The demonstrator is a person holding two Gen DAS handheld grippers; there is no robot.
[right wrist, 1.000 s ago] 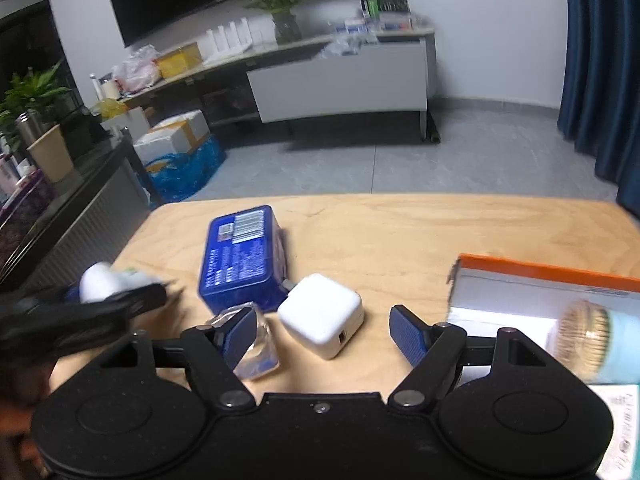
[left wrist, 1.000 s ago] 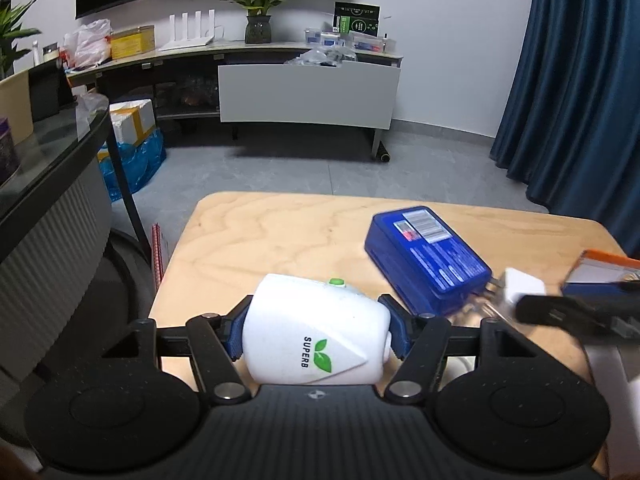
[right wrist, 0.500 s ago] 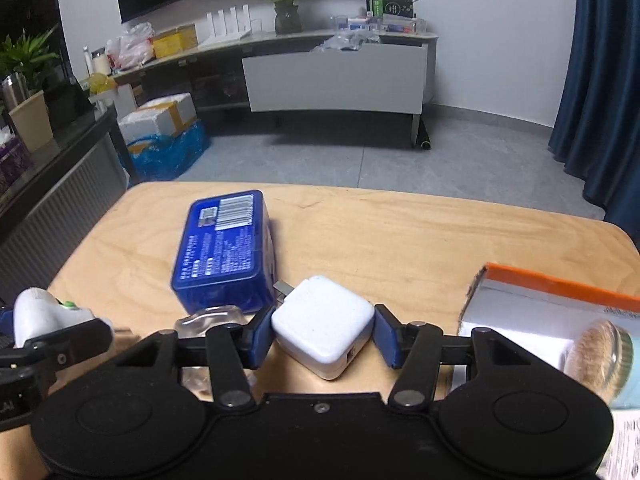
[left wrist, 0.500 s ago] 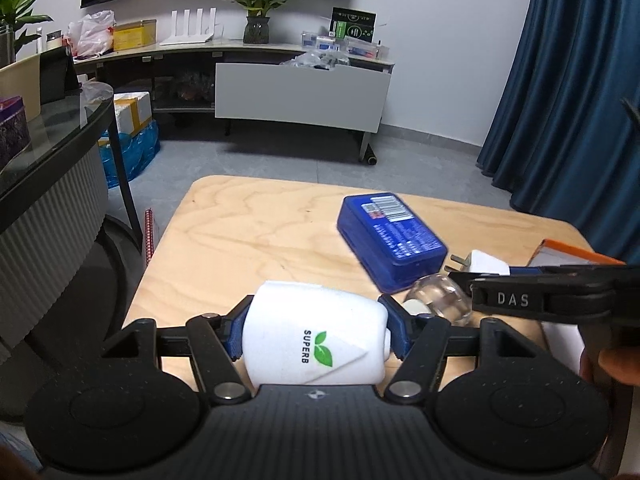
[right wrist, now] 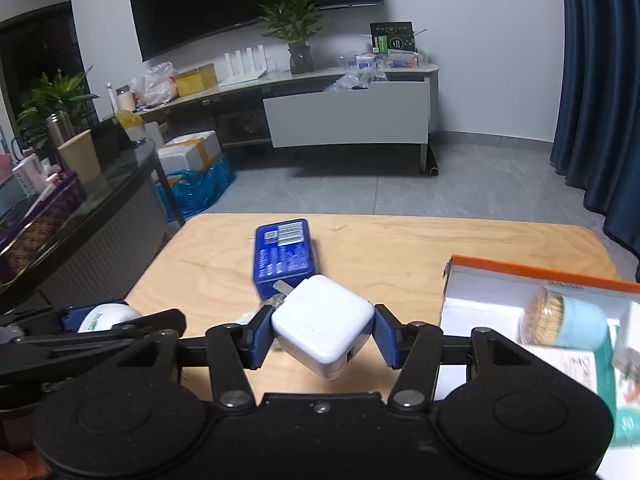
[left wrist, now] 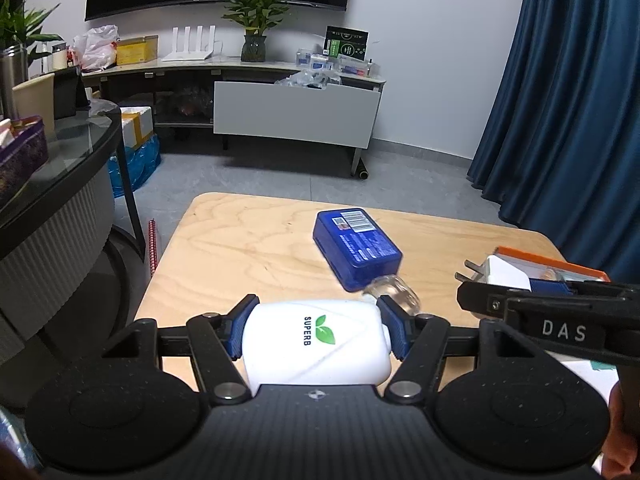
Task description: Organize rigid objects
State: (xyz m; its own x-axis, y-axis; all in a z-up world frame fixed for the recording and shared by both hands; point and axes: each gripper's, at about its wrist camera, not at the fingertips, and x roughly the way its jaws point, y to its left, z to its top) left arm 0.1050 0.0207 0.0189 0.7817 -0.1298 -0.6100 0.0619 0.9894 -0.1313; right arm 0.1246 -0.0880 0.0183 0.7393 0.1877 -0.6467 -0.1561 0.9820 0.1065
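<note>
Left wrist view, going left to right. Lower middle of the frame: the left gripper (left wrist: 316, 330) has its blue pads (left wrist: 236, 330) tight on both sides of a white bottle (left wrist: 316, 342) w/ a green leaf and the word SUPERB. The bottle lies sideways in the tongs, above the wooden table (left wrist: 240, 252). Up and right of it a blue box (left wrist: 356, 248) lies flat on the table, label at its far end. A small clear jar (left wrist: 394, 292) lies on its side, touching the box's near corner. At the right edge the right gripper (left wrist: 532, 300) pokes in, w/ a white charger (left wrist: 502, 274) in it, prongs to the left. Behind that is an orange-edged box (left wrist: 552, 260).

Right wrist view. Lower left: the left tongs w/ the white bottle (right wrist: 106, 316). Middle: the blue box (right wrist: 284, 252) on the table (right wrist: 400, 248). Just below it the right gripper (right wrist: 320, 334) squeezes the white charger (right wrist: 324, 330) between its blue pads (right wrist: 258, 338), held tilted, one corner down, off the table. Right side: the orange-edged box (right wrist: 532, 276) is open, w/ a light blue tub w/ a tan end (right wrist: 564, 322) lying inside it.
</note>
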